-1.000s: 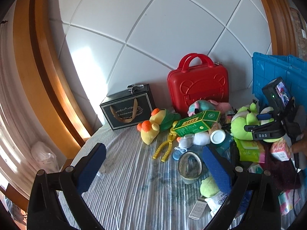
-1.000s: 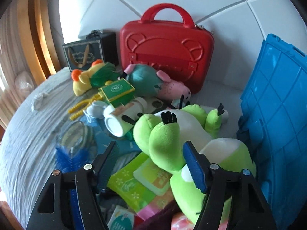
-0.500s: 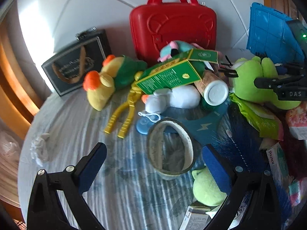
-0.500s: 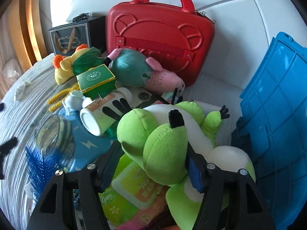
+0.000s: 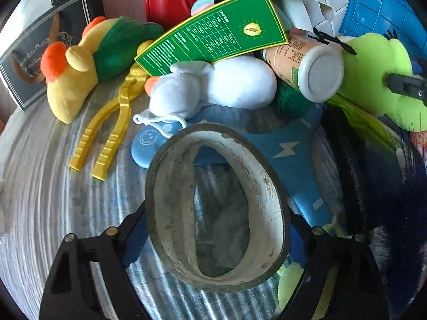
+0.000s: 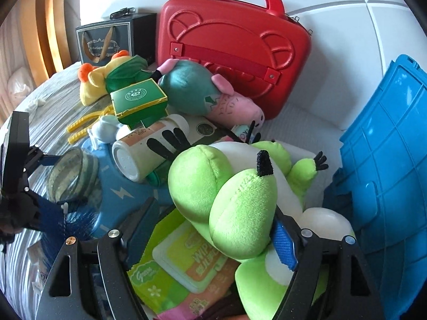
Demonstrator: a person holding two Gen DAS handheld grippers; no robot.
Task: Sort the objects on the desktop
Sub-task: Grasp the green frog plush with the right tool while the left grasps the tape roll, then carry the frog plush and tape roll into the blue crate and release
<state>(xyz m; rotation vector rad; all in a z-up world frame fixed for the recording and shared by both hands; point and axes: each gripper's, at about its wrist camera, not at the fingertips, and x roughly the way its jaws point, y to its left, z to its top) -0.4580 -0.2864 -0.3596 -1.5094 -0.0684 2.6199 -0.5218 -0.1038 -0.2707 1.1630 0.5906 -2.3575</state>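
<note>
A grey-white tape roll [image 5: 170, 200] stands on edge on the striped cloth [image 5: 53, 186]. My left gripper [image 5: 214, 224] straddles it, and its closing jaws have a pad against each side of the roll. The same roll [image 6: 72, 170] shows at the left of the right wrist view. A green frog plush [image 6: 226, 186] lies on a pack of wipes [image 6: 186, 253]. My right gripper [image 6: 213, 213] has the plush's head between its opening jaws. The right pad [image 6: 283, 242] touches the plush, while the left one stands clear of it.
Behind the pile stand a red case [image 6: 234, 42] and a black gift box [image 6: 106, 42], with a blue crate [image 6: 381, 160] at the right. A yellow duck plush [image 5: 72, 80], yellow tongs [image 5: 112, 133], a white plush [image 5: 226, 82], a green carton [image 5: 213, 37] and a bottle [image 5: 317, 74] crowd around.
My left gripper came down and tilted over the tape roll, and its jaws narrowed onto it. My right gripper's jaws widened around the frog plush's head.
</note>
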